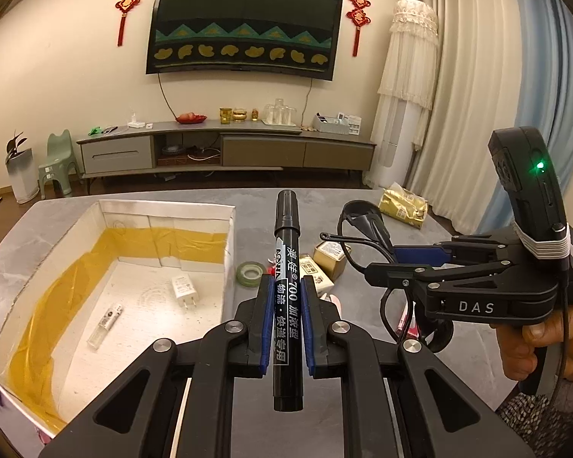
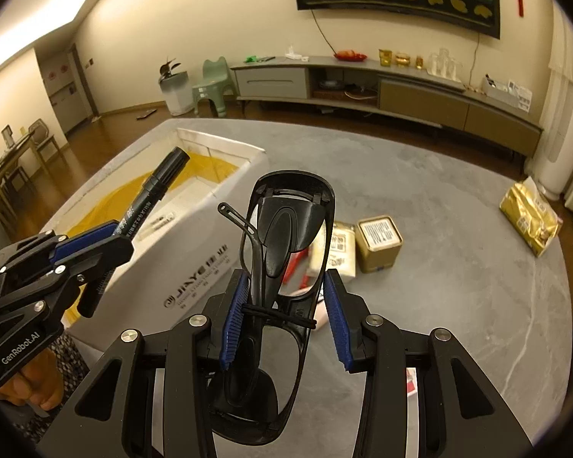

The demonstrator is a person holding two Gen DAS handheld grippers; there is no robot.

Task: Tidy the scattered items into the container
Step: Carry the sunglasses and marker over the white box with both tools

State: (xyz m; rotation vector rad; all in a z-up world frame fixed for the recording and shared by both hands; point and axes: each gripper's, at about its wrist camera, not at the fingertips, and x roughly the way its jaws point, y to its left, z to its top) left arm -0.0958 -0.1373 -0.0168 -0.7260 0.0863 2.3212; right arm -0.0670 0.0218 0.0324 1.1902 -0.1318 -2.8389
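Left wrist shows charger (image 1: 184, 290) inside box (image 1: 164, 210); grippers clench marker (image 1: 286, 267), glasses (image 2: 286, 236).

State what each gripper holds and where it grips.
Left gripper: black marker pen, clamped on its lower barrel. Right gripper: folded black sunglasses, apparently held around the frame's middle.

Right gripper (image 2: 286, 320) holding sunglasses (image 2: 286, 236), box (image 2: 195, 267) beside

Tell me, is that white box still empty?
No. The white box already holds a white charger plug and a small clear tube lying on its floor.
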